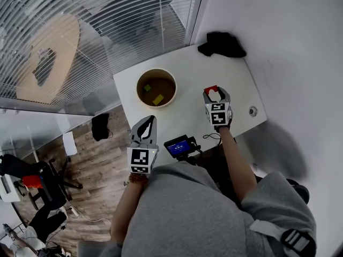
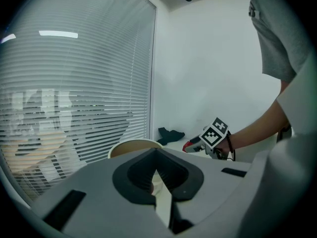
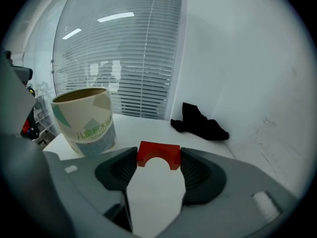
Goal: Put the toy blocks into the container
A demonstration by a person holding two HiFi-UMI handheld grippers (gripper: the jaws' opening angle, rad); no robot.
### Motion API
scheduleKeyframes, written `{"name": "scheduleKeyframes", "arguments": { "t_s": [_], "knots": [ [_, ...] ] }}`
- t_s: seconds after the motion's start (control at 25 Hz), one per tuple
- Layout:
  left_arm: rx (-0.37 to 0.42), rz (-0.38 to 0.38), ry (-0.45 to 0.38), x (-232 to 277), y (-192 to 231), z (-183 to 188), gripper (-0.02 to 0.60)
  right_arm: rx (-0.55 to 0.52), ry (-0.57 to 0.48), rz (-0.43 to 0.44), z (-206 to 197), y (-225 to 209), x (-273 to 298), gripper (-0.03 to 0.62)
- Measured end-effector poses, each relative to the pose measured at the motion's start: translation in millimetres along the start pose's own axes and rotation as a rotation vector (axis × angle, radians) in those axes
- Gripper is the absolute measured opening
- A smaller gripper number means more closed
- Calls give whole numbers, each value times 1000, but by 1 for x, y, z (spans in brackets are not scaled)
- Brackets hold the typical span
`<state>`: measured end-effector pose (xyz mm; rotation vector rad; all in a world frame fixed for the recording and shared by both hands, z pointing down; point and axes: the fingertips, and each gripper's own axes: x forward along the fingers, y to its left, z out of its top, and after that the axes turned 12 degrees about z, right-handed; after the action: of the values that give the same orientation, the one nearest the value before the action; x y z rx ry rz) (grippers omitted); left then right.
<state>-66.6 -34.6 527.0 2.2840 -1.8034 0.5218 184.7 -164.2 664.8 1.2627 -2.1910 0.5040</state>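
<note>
Red arch block (image 3: 157,151), small, rigid, probably light and smooth-sided, sits clamped by its two flat ends in the jaws of your right gripper (image 3: 158,157), above the counter (image 3: 143,128) and right of the container (image 3: 86,123); your left gripper (image 2: 157,157) is closed and empty.

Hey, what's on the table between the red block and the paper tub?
Nothing. The stretch of white table between the red block and the tub is bare, clearest in the head view.
</note>
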Motion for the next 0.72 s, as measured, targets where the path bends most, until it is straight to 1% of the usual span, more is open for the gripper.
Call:
{"name": "scheduleKeyframes", "arguments": {
  "t_s": [0.16, 0.32, 0.52, 0.72],
  "knots": [
    [-4, -2, 2, 0, 1, -1, 8, -41, -59, 11, 31, 15, -4, 285],
    [-8, 3, -15, 1, 3, 3, 8, -67, -117, 28, 61, 31, -12, 285],
    [-16, 15, -17, 0, 8, 4, 8, -107, -180, 63, 91, 55, -22, 285],
    [-28, 15, -33, 1, 8, 15, 8, -132, -251, 111, 128, 81, -31, 284]
  ]
}}
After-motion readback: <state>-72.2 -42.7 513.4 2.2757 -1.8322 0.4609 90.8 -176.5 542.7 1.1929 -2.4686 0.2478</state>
